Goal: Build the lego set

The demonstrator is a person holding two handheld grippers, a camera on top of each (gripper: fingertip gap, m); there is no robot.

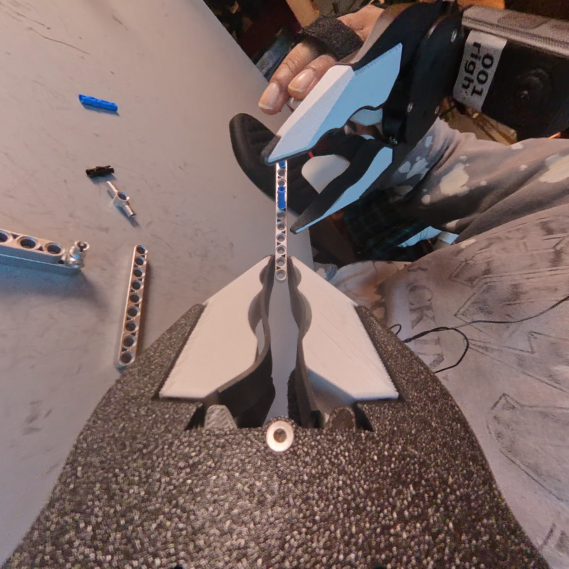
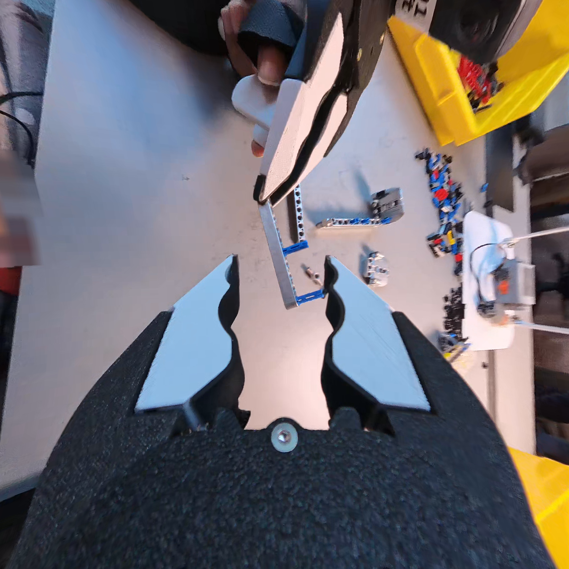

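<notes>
My left gripper (image 1: 280, 261) is shut on the near end of a thin grey perforated beam (image 1: 281, 234) and holds it above the white table (image 1: 154, 92). A blue pin (image 1: 280, 197) sits in the beam. My right gripper (image 1: 283, 193) is open, with one finger on each side of the beam's far end. In the right wrist view the beam (image 2: 275, 246) hangs from the left gripper (image 2: 266, 198), with two blue pins (image 2: 295, 246) sticking out sideways. My right gripper (image 2: 280, 260) is open around it, and its right fingertip (image 2: 328, 277) touches the lower blue pin (image 2: 309, 296).
On the table lie a loose grey beam (image 1: 133, 303), a thicker beam with a connector (image 1: 40, 251), a grey connector (image 1: 123, 200), a black piece (image 1: 100, 171) and a blue piece (image 1: 98, 104). Farther off are a grey block (image 2: 386, 201), a pile of small parts (image 2: 443, 209) and yellow bins (image 2: 462, 92). Across from one pair of fingers to the other is roughly 4 cm.
</notes>
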